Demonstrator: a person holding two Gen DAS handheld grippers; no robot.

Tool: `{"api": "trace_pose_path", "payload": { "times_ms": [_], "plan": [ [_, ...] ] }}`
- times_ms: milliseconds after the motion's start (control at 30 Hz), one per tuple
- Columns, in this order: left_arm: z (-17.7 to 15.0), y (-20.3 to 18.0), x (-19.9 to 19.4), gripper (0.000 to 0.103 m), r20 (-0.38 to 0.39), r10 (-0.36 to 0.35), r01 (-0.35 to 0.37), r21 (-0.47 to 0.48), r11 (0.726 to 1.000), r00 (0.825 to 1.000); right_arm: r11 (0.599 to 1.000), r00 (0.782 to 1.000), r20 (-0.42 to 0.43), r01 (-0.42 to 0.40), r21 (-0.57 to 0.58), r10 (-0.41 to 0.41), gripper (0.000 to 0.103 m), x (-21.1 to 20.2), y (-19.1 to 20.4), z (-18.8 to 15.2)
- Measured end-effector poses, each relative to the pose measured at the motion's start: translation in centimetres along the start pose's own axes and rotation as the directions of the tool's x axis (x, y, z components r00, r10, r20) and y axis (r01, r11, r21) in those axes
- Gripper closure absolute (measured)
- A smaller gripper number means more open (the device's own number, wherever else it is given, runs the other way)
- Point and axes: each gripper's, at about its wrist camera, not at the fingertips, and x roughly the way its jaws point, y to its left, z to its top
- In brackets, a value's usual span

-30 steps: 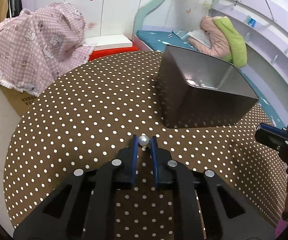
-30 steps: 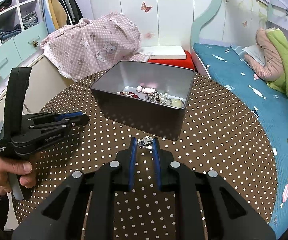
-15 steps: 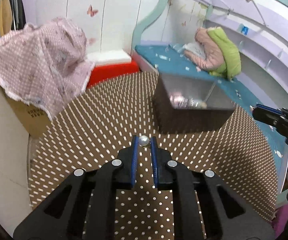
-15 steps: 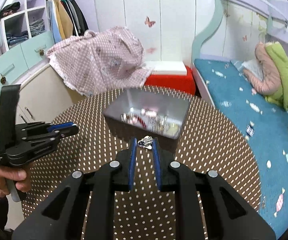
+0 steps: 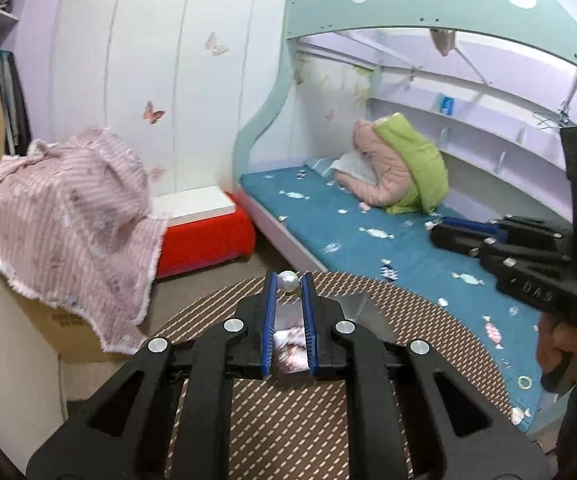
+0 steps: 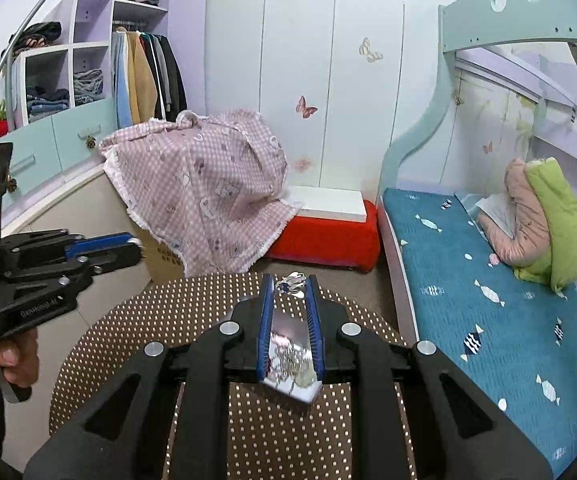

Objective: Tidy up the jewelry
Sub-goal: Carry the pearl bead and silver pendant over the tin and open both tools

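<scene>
Left gripper (image 5: 289,282): fingers nearly closed, clamping a small pearl at the tips, pointing forward and level. Right gripper (image 6: 291,283): fingers nearly closed, pinching a small silver piece at the tips, likewise pointing forward. In the right wrist view the left hand (image 6: 2,360) wraps the handle. In the left wrist view the right hand (image 5: 572,350) grips the handle. Both grippers sit side by side, apart.

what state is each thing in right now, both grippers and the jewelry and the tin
left hand-held gripper: shut on pearl
pearl: pinched at the fingertips
right hand-held gripper: shut on silver charm
silver charm: held at the fingertips
metal tin: open, jewelry inside, below the right gripper's fingers
</scene>
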Motion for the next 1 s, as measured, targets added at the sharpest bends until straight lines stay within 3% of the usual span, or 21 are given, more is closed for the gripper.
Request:
{"api": "trace_pose_path", "payload": {
  "times_ms": [267,667,700,800,833,900,1000],
  "plan": [
    [2.0,-2.1,5.5,0.089,-0.075,-0.040,0.041,0.013,0.999,0.996,1.000,0.997,-0.077,-0.023,0.016,0.024,0.088,3.4,-1.1,0.6],
    [0.0,-1.6,11.9,0.089,-0.214,-0.042,0.036,-0.033,0.999,0.976,0.993,0.974,-0.220,-0.034,0.109,0.058,0.087,8.9,-2.8,-2.3],
    [-0.2,-1.4,12.1,0.082,-0.223,-0.037,0.030,-0.035,0.999,0.974,0.992,0.972,-0.225,-0.036,0.117,0.062,0.085,9.1,-2.9,-2.5],
    [-0.3,-0.9,11.7,0.020,-0.205,0.012,-0.021,-0.045,0.999,0.979,0.990,0.973,-0.225,-0.018,0.140,0.049,0.062,9.1,-3.4,-2.7],
    [-0.3,-0.8,11.5,0.017,-0.192,0.034,-0.044,-0.048,0.998,0.981,0.989,0.974,-0.222,-0.015,0.148,0.048,0.049,9.0,-3.6,-2.7],
    [-0.3,-0.3,10.9,0.016,-0.185,0.036,-0.049,-0.063,0.997,0.982,0.986,0.977,-0.207,-0.007,0.170,0.042,0.032,8.5,-4.0,-2.7],
    [0.0,0.2,9.8,0.010,-0.163,0.072,-0.082,-0.058,0.995,0.984,0.984,0.980,-0.197,0.005,0.180,0.032,0.017,7.9,-4.1,-2.7]
  ]
}}
